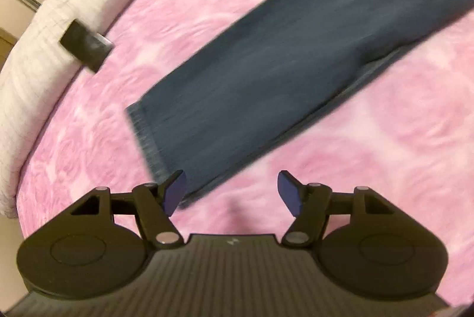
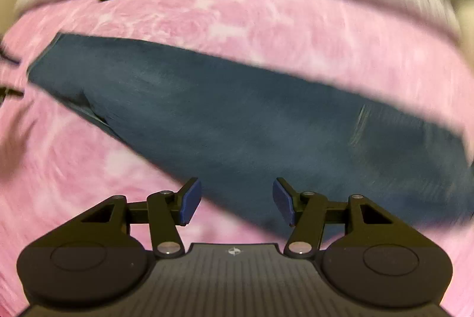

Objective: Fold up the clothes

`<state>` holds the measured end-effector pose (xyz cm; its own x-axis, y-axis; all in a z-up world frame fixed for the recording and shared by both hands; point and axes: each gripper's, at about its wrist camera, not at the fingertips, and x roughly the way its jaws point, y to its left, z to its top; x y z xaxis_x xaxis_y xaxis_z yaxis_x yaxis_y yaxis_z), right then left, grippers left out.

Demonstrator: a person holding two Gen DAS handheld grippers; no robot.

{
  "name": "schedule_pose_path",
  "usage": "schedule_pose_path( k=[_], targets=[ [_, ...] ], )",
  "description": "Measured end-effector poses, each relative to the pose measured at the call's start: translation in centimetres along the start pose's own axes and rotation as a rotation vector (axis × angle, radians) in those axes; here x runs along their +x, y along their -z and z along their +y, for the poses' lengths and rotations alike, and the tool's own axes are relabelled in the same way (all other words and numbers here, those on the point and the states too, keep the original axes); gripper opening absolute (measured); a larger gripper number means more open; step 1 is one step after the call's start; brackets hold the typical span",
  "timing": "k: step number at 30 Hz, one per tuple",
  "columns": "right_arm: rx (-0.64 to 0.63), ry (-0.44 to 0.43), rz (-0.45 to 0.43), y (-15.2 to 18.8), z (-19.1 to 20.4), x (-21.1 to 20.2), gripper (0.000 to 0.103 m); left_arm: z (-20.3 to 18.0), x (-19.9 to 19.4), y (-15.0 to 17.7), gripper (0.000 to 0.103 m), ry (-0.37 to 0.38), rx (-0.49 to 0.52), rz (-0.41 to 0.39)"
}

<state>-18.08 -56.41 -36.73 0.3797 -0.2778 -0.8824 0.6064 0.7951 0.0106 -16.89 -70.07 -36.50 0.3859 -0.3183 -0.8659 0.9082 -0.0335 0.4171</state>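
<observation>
My left gripper [image 1: 232,189] has its two blue pads apart, and nothing is between them. My right gripper [image 2: 236,201] is the same: pads apart, holding nothing. Both look down at the bed.

The jeans [image 1: 296,56] lie flat on the pink blanket [image 1: 385,139]. They look already folded in half the long way, one leg on top of the other. In the left view they run from the lower middle of the frame up to the upper right. The leg cuff [image 1: 145,139] is just above my left pad [image 1: 174,192], at the lower left end of the jeans. In the right view the jeans [image 2: 237,115] cross the frame from the left side to the lower right, and my right gripper hangs over their near edge.

A white cover [image 1: 38,56] lies along the far edge of the blanket, with a small black thing [image 1: 86,43] on it. I can't tell what that is.

I think the next job is to grab the jeans and fold them shorter. To do it well, I should:

- slow down, because both pictures are blurry;
- pinch both layers at the cuff with my left gripper, close to the corner;
- pinch the other corner of the same end with my right gripper;
- lift both together, keep the edge straight, and lay it down even with the top end.

If I catch only one layer, the fold could come apart.
</observation>
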Motion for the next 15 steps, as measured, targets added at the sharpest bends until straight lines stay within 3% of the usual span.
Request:
schedule_pose_path(
  k=[3, 8, 15],
  targets=[
    [0.151, 0.053, 0.058, 0.7, 1.4, 0.6, 0.057, -0.2, 0.3, 1.3, 0.064, 0.009, 0.139, -0.064],
    [0.33, 0.142, 0.101, 1.6, 0.6, -0.8, 0.065, -3.1, -0.3, -1.1, 0.068, 0.114, 0.126, -0.173],
    [0.486, 0.284, 0.046, 3.4, -6.7, -4.4, 0.068, -9.5, -1.2, -5.4, 0.07, 0.157, 0.219, -0.256]
  ],
)
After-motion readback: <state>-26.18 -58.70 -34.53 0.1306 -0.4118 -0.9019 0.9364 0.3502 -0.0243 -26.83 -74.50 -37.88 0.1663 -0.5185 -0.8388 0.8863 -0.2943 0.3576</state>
